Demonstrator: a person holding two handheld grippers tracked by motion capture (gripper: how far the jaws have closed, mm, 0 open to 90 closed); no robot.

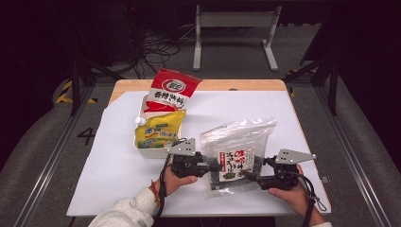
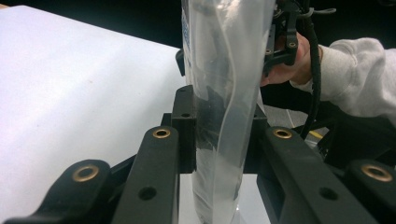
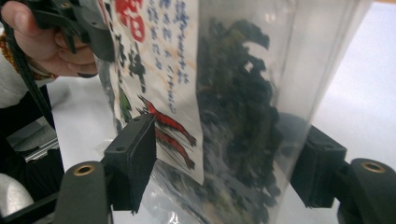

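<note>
A clear plastic bag [image 1: 236,151] of dark dried bits, with a white label in red print, is held up over the front of the white table mat. My left gripper [image 1: 213,168] grips its left edge, and in the left gripper view the jaws of my left gripper [image 2: 219,126] press flat on the bag [image 2: 224,56]. My right gripper [image 1: 250,176] is at the bag's lower right. In the right gripper view the bag [image 3: 233,93] hangs between the spread jaws of my right gripper [image 3: 224,163], which do not squeeze it.
A white tub [image 1: 138,142] stands left of centre, holding a yellow packet [image 1: 158,130] and a red packet [image 1: 171,90] that leans out at the back. The white mat [image 1: 293,113] covers a wooden table. A metal stand [image 1: 234,21] is on the floor beyond.
</note>
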